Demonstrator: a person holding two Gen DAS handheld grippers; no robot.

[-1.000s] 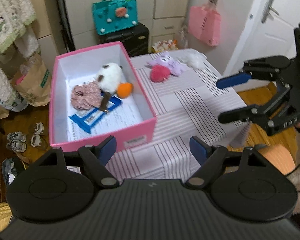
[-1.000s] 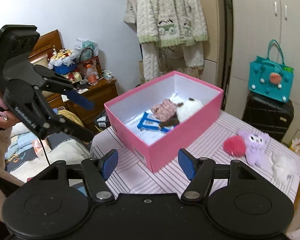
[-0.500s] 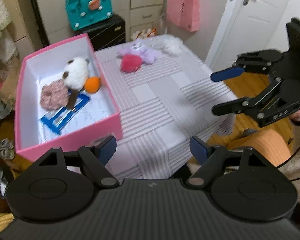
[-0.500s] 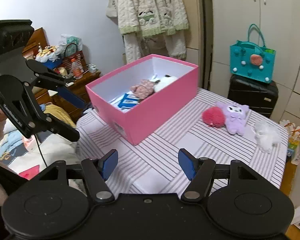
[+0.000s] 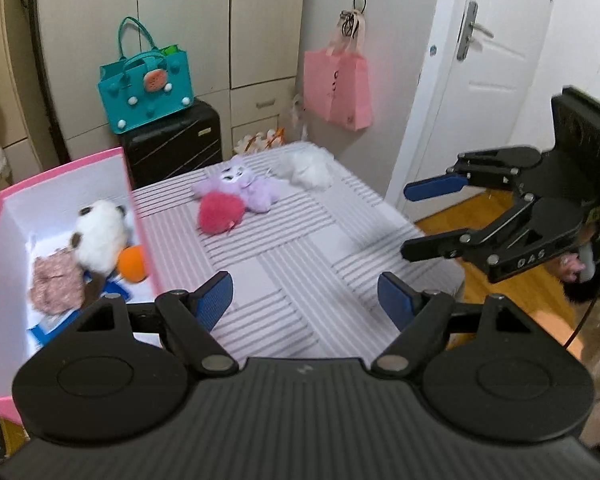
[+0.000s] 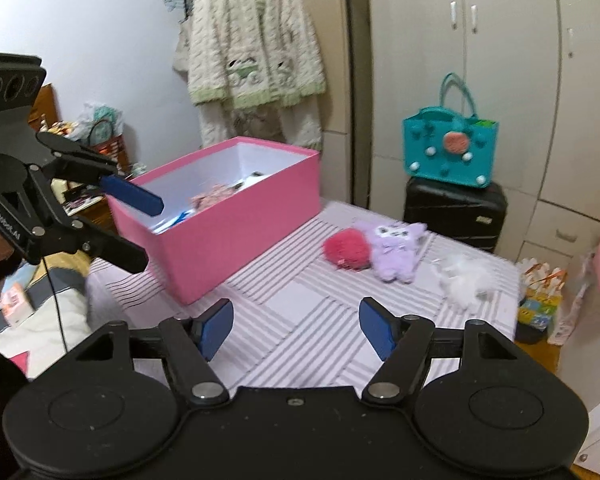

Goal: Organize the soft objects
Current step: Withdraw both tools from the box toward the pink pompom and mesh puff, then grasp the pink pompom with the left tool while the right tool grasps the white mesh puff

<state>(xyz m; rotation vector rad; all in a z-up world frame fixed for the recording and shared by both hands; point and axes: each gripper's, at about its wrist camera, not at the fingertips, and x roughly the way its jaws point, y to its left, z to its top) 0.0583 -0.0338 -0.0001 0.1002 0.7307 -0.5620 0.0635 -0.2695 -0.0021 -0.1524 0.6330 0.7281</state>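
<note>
A pink box (image 5: 60,168) (image 6: 236,224) stands on the left of a striped table (image 5: 300,264). It holds a white panda plush (image 5: 100,236), an orange ball (image 5: 134,264) and a pink floral piece (image 5: 56,286). A red pompom (image 5: 220,212) (image 6: 346,248), a purple plush (image 5: 246,188) (image 6: 394,250) and a white fluffy piece (image 5: 306,166) (image 6: 466,280) lie on the far part of the table. My left gripper (image 5: 306,300) (image 6: 142,232) is open and empty above the near table. My right gripper (image 6: 296,326) (image 5: 410,220) is open and empty at the table's right edge.
A teal handbag (image 5: 146,88) sits on a black suitcase (image 5: 172,140) behind the table. A pink bag (image 5: 338,84) hangs on the wall near a white door (image 5: 488,60). A knit cardigan (image 6: 252,40) hangs behind the box.
Both grippers have swung right, away from the box and toward the toys on the table. The toys now look nearer. Both stay open and empty.
</note>
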